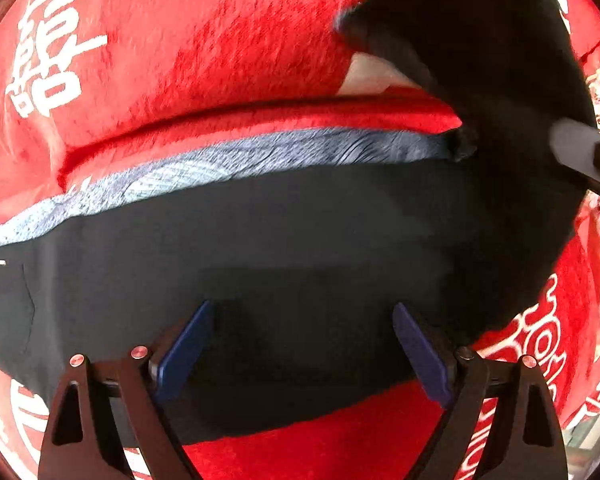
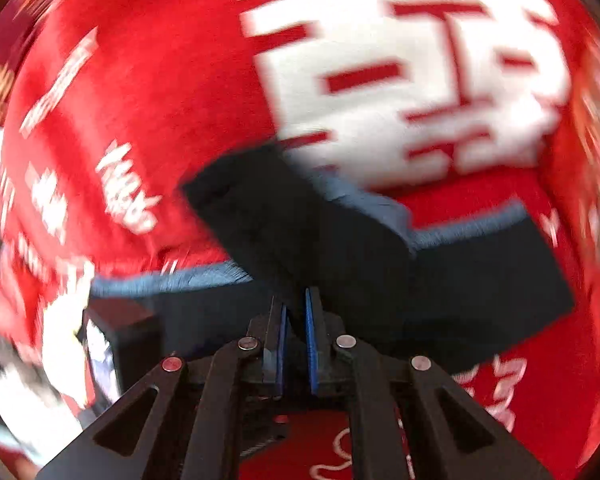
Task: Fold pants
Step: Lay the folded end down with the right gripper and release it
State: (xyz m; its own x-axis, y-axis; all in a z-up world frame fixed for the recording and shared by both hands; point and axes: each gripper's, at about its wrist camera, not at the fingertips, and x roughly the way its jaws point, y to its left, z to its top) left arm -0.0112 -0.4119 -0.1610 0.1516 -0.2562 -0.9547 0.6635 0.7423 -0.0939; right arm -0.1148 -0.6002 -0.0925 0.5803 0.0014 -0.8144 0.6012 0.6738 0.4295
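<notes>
On red blanket (image 1: 220, 20), dark pants (image 1: 260, 240) lie half-folded.

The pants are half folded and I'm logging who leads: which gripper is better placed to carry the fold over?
Right. The right gripper is shut on the lifted pants leg; the left gripper hovers open above flat cloth.

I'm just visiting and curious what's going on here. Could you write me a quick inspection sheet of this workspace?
Surface: red plush blanket with white characters, rumpled.
Job's things: dark pants with a lighter blue-grey edge, spread on the blanket; one leg lifted and folding over.
Clutter: nothing seen.
Grippers: left gripper open, above the pants, holding nothing; right gripper shut on the lifted leg.
Cables: nothing seen.
Surroundings: blurred bright area at the right wrist view's left edge; cannot tell what it is.
</notes>
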